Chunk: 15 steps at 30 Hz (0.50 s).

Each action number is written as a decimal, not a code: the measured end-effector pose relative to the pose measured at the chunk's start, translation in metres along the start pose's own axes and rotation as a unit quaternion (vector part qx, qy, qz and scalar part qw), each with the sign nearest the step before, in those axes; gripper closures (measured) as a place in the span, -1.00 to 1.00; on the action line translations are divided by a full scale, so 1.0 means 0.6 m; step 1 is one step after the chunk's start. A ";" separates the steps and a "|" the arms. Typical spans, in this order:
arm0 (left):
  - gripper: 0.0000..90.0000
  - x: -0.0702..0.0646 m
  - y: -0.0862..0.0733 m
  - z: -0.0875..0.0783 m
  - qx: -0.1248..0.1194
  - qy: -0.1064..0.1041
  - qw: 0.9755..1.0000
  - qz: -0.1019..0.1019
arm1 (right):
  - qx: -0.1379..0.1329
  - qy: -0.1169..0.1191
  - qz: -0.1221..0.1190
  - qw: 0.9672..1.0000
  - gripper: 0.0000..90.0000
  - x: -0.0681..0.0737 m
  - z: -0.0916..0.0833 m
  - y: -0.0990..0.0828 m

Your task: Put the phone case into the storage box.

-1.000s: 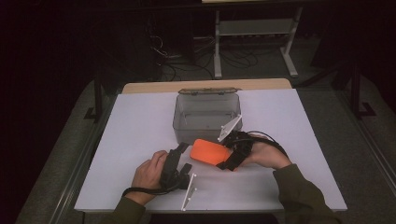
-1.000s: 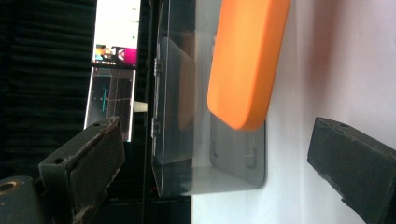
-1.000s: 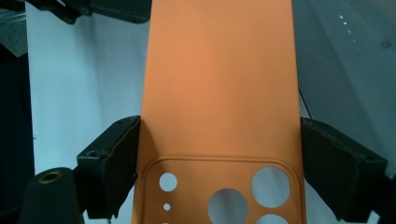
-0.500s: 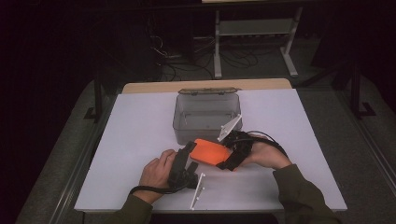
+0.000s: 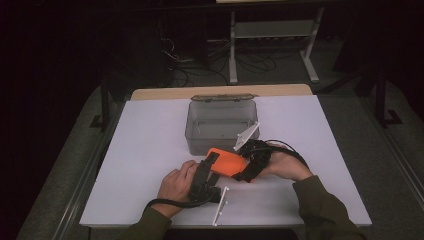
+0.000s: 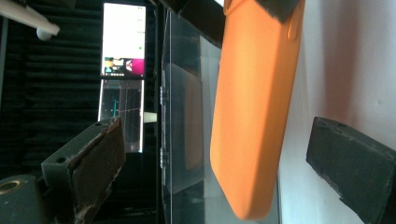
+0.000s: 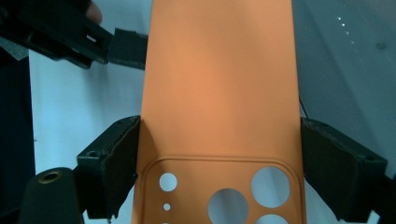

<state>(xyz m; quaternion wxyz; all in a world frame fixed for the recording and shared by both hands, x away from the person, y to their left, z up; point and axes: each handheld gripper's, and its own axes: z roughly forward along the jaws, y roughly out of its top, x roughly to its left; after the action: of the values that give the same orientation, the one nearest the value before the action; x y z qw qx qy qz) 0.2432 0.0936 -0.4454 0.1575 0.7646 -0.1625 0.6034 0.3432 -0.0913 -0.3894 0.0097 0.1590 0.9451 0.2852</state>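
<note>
White tabletop [image 5: 150, 150], clear bin [image 5: 220, 125] behind: my right gripper [image 5: 248, 165] is clamped on the orange phone case [image 5: 226, 161] just above the surface, left gripper [image 5: 212, 167] spread around its free end; closing off-centre could twist it loose.

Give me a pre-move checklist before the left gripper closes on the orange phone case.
1. Right gripper clamped on the orange phone case, pads against both long edges near the camera holes: ok.
2. Left gripper open, with the free end of the case between its jaws: ok.
3. Left pads touching the case: not ok, there is a gap on both sides in the left gripper view.
4. Case held clear of the white table: cannot tell.
5. Clear plastic box open and close behind the case: ok.
6. Both cables clear of the case: cannot tell.
</note>
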 end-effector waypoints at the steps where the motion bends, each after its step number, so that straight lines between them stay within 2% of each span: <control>1: -0.90 -0.001 0.004 0.002 0.000 0.000 1.000 0.002 | 0.000 0.000 0.000 1.000 -0.66 0.000 0.000 0.000; 3: -0.89 0.000 0.007 0.003 0.006 0.000 1.000 0.009 | -0.001 0.001 0.001 1.000 -0.66 0.000 0.000 0.000; 12: -0.85 -0.004 0.011 0.011 0.009 0.011 1.000 0.009 | -0.001 0.000 0.006 1.000 -0.66 -0.001 -0.002 -0.001; 15: -0.78 -0.004 0.010 0.012 0.008 0.016 1.000 0.007 | -0.001 -0.001 0.005 1.000 -0.66 -0.001 -0.003 -0.001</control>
<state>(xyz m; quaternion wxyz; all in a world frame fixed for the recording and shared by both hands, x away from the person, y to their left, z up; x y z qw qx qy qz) 0.2462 0.0852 -0.4489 0.1499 0.7549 -0.1609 0.6179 0.3436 -0.0932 -0.3885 0.0092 0.1638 0.9440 0.2862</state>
